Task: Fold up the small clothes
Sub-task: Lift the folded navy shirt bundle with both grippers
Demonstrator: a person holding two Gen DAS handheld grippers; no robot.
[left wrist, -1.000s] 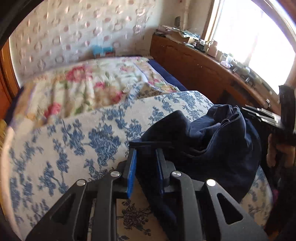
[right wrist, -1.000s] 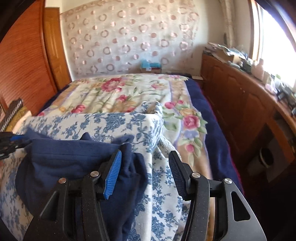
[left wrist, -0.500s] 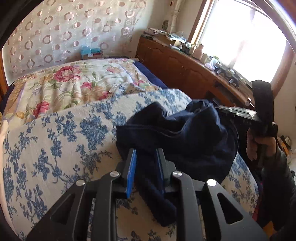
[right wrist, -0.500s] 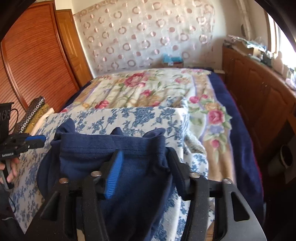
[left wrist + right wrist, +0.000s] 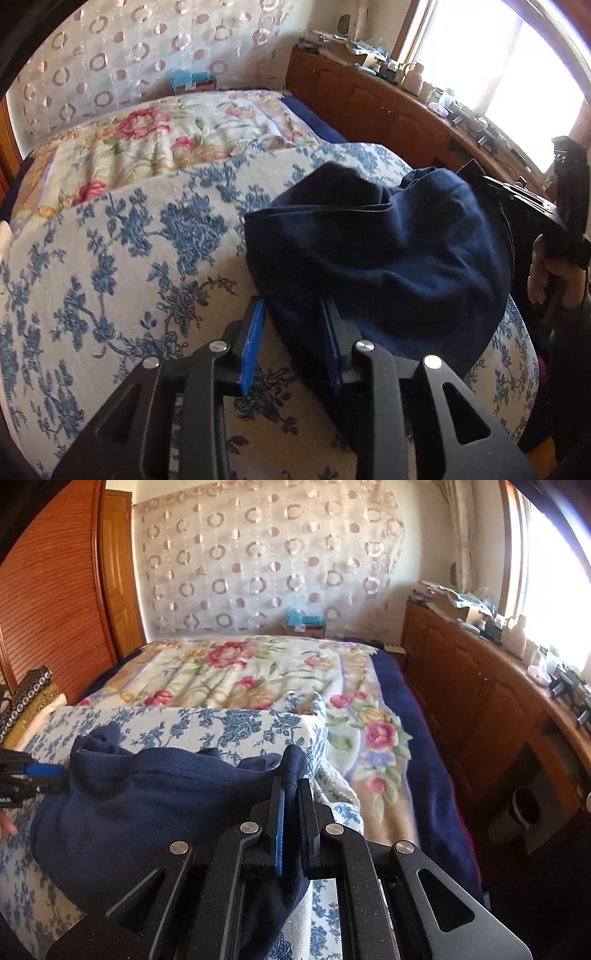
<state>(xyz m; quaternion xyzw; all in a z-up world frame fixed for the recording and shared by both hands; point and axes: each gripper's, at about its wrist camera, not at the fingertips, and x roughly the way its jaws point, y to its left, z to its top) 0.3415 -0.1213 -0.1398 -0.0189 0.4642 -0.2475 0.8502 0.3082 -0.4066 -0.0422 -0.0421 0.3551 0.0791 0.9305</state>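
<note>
The navy garment lies in a soft heap on the blue-flowered cover, at the near end of the bed, and I have a claw at each side of it. It looks like a thick knit or fleece, matte and faintly fuzzy, with a seamed hem running across its top edge and one rounded lobe sagging towards my right.

My left gripper tilts steeply down onto the garment's left edge. Its jaws are opening: a fold of the dark cloth still sits between the blue pads, lying against the right one, while a sliver of the cover shows by the left pad, so the pinch looks slack. The fingers are black moulded plastic with bright steel pivot pins.

The cover is a coarse woven cream cloth printed with blue sprays. Beyond it lies a plush blanket with pink roses, and a dark blue sheet runs along the bed's edge.

My right gripper also slants downward, its jaws drawn tight together on a bunched corner of the garment that stands up in a ridge above the fingertips. In the left wrist view, a hand grips that tool's handle.
</note>
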